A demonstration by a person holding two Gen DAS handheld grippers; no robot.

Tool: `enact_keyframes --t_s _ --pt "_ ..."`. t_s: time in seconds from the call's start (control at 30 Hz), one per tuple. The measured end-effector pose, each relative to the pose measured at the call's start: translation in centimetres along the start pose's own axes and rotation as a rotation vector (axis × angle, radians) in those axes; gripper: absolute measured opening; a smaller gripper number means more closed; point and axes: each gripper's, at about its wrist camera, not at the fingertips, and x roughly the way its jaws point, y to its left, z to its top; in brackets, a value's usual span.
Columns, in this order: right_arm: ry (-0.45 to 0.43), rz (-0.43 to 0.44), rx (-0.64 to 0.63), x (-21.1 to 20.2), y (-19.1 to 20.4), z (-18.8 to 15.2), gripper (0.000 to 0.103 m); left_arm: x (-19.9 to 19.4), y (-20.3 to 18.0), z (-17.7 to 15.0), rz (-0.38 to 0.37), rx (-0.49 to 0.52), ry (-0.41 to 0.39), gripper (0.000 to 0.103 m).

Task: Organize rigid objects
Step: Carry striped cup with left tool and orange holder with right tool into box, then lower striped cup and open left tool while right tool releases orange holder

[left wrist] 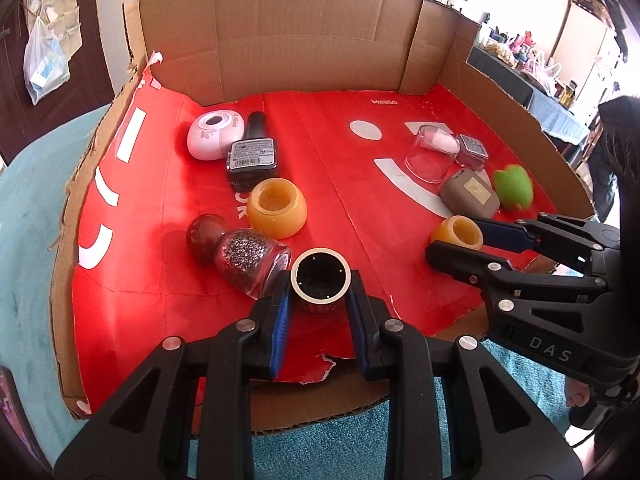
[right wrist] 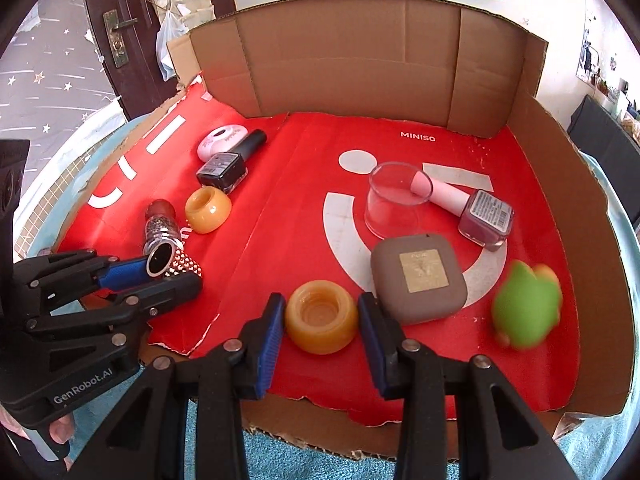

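Flattened red-printed cardboard box (right wrist: 304, 152) serves as our work surface, clutter spread over both halves.

Grey rounded square compact (right wrist: 418, 280) sits just beside right grip; we keep clear of it.

Right gripper (right wrist: 322, 330) pinches small amber ring-shaped holder (right wrist: 322, 320) at near edge; we judge pads centred, lift straight.

Left gripper (left wrist: 320, 304) clamps studded dark round cap (left wrist: 320, 280), touching glitter bottle (left wrist: 250, 262); we ease away gently.

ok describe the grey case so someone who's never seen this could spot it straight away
Look in the cardboard tray with the red floor, on the side with the white smile mark. Near the front edge there, the grey case lies flat between a blurry green toy and an amber ring sitting between the right tongs. It is the only rounded square, with a gold label on top.
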Motion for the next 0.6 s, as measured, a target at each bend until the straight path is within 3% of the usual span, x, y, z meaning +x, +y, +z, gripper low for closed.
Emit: enact_keyframes --t_s 0.23,0.6 --pt "-0.019 0.016 0.017 -0.7 -0.1 -0.3 0.042 -0.1 0.0 0.1 0.019 -0.003 -0.002 0.025" --pt "-0.132 0.021 0.032 -4.5 0.0 -1.3 0.058 -1.7 -0.1 -0.3 0.051 -0.002 -0.056 0.027"
